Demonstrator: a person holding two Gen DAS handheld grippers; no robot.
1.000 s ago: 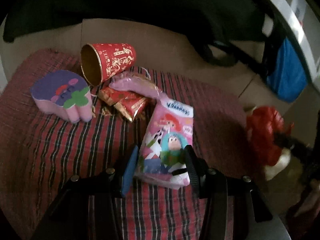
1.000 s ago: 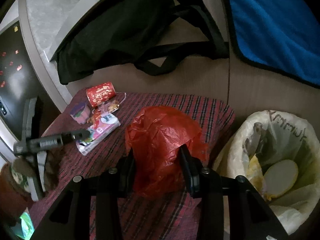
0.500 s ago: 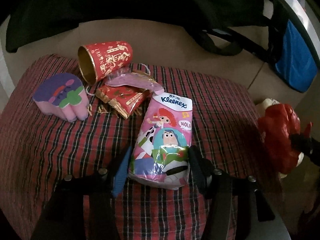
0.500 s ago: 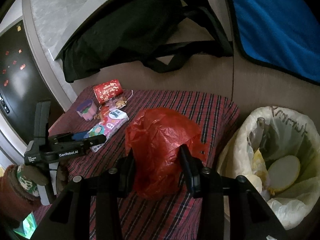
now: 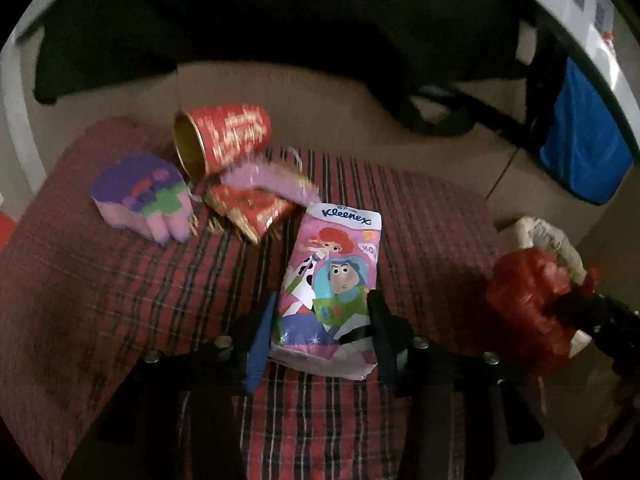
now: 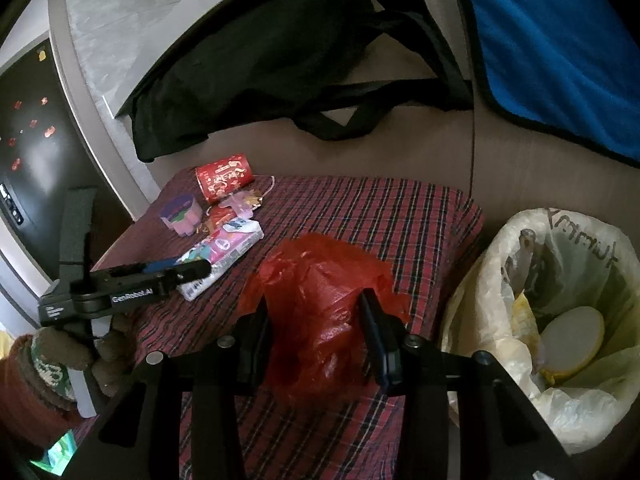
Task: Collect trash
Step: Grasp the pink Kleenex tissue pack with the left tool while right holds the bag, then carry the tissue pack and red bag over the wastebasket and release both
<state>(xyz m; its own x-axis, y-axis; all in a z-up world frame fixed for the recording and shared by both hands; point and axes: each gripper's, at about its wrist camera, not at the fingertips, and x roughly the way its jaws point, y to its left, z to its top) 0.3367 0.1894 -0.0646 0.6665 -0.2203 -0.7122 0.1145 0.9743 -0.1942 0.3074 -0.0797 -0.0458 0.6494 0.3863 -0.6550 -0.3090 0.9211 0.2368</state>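
Between left gripper (image 5: 320, 332) fingers: Kleenex tissue pack (image 5: 330, 280), pinched at near end on plaid cloth (image 5: 120, 280). Soft, light, slick film, so better gripped mid-body. Right gripper (image 6: 316, 336) clamped on crinkly red plastic bag (image 6: 320, 300), feather-light; lined trash bin (image 6: 560, 320) just right.

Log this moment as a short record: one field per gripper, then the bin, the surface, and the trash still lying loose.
left gripper: fingers closed on the Kleenex pack, which lies on the cloth
right gripper: fingers closed on the red bag, held above the cloth
bin: right of the cloth, lined, already holds waste
surface: red plaid cloth
loose trash: red cup on its side, red wrapper, purple sponge
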